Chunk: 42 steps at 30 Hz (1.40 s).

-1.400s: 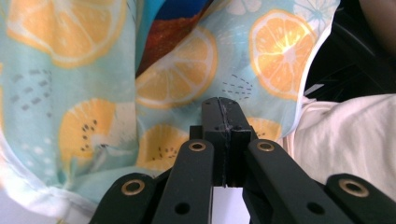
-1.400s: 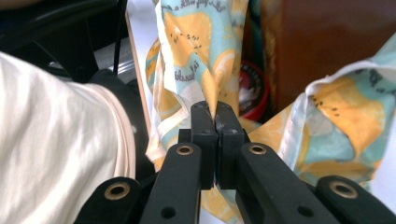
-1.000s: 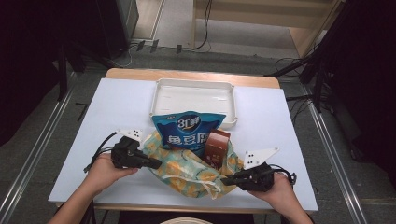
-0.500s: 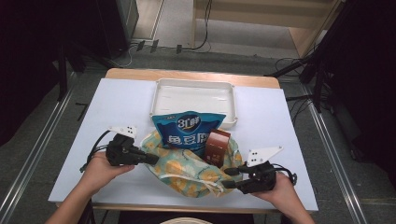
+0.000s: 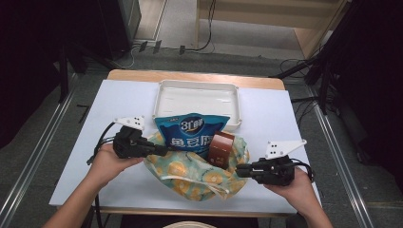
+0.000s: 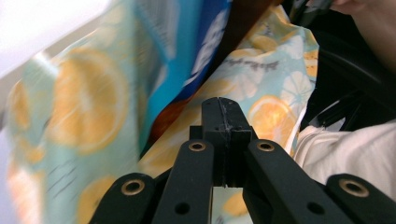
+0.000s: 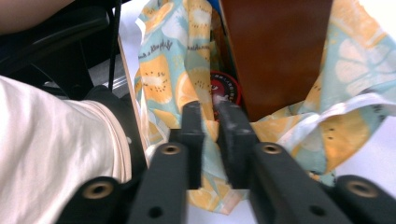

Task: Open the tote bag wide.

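Left gripper (image 5: 161,151) sits at 9 o'clock of the bag (image 5: 199,173), held level in the person's left hand (image 5: 107,161), nose pointing toward 3 o'clock. In the left gripper view its jaws are clenched tip to tip, with the citrus-print cloth of the bag pressed up around them; looks like they pinch the bag's left edge, though the cloth between the pads is hidden.

Bag is centre of the white table (image 5: 71,156), near the front edge, mouth facing 12 o'clock. It's a pale teal fabric with orange-slice print, white strap (image 5: 209,183) trailing toward 5 o'clock. Blue snack pouch (image 5: 191,133) stands in it, top sticking out at 12 o'clock and overlapping the near rim of the white tray (image 5: 197,97). Tray lies just beyond, at 12 o'clock of the bag. Brown carton (image 5: 221,148) is upright in the bag at about 2 o'clock, just beside the pouch. Right gripper view also shows a small round red lid (image 7: 226,88) deep in the bag, next to the carton.

Right gripper (image 5: 240,171) is at 4 o'clock of the bag, level, in the person's right hand (image 5: 297,187), nose pointing toward 9 o'clock. Jaws have just been closing; in its own view they stand nearly together with a fold of the bag's cloth caught between the pads, so it is grasping the bag's right edge.
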Motion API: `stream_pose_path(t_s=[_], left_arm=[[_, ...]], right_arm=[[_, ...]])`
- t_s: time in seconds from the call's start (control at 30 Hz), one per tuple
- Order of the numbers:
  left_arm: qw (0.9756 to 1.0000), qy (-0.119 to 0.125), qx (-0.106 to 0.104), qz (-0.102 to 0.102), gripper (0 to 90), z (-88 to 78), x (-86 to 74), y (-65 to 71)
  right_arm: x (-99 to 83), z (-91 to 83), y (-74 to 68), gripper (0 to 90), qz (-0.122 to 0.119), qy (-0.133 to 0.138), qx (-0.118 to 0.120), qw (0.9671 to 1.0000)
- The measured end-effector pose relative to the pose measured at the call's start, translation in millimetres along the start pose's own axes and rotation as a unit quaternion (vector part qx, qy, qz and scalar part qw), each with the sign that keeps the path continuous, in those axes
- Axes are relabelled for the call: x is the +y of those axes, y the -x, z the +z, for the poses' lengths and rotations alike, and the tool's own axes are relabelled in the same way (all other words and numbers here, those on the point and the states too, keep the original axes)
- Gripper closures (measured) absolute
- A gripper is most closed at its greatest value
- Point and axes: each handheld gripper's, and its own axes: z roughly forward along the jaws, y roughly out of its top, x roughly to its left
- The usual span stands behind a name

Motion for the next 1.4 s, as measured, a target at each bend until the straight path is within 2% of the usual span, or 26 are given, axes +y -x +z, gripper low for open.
stream_pose_path(t_s=[0.17,0.3,0.5,0.6,0.63,0.7,0.77,0.87,0.93,1.07,1.17,1.3,1.4], left_arm=[[0.9997,0.01,0.016,0.014,90.0,5.9,2.6,2.0],[0.9993,0.01,0.035,0.009,90.0,7.9,1.6,-0.8],[0.9995,0.001,0.031,-0.002,90.0,13.9,-0.2,-4.9],[0.9998,0.007,0.017,-0.009,88.9,13.1,0.3,-6.7],[0.9999,0.008,0.008,-0.01,87.2,13.3,0.4,-7.7],[1.0,0.002,0.006,-0.007,82.5,14.6,0.3,-7.8],[0.9999,-0.007,-0.011,-0.01,73.1,15.8,0.3,-9.5],[0.9997,-0.019,-0.016,0.002,59.8,17.3,-1.1,-9.1],[0.9995,-0.024,-0.023,0.002,50.7,18.4,-2.0,-8.9],[0.9992,-0.024,-0.029,0.011,38.6,19.6,-3.7,-6.2],[0.999,-0.036,-0.023,0.014,35.5,20.3,-6.6,-7.2],[0.9988,-0.044,-0.022,0.008,32.8,21.1,-10.3,-8.9],[0.9983,-0.051,-0.027,-0.001,34.7,23.6,-13.6,-11.9]], right_arm=[[-3.3,12.1,0.3,87.8,0.005,-0.013,0.011,0.9998],[-4.9,18.9,-0.3,87.9,0.009,-0.017,0.012,0.9997],[-2.0,20.4,-1.5,85.9,0.012,-0.012,0.014,0.9998],[0.0,19.5,-2.9,84.9,0.008,-0.007,0.014,0.9999],[0.5,19.3,-3.4,84.8,0.008,-0.007,0.013,0.9999],[0.6,20.1,-3.8,84.5,0.006,-0.009,0.014,0.9998],[0.3,21.6,-3.4,84.3,0.006,-0.01,0.015,0.9998],[-0.5,22.6,-3.0,84.0,0.006,-0.012,0.017,0.9998],[-0.9,22.9,-2.9,83.9,0.007,-0.013,0.018,0.9997],[-1.4,23.8,-3.7,83.4,0.008,-0.016,0.021,0.9996],[-1.7,25.0,-5.4,82.4,0.006,-0.02,0.025,0.9995],[-2.6,26.5,-6.7,81.8,0.003,-0.022,0.027,0.9994],[-2.3,27.0,-7.0,81.1,0.004,-0.02,0.027,0.9994]])
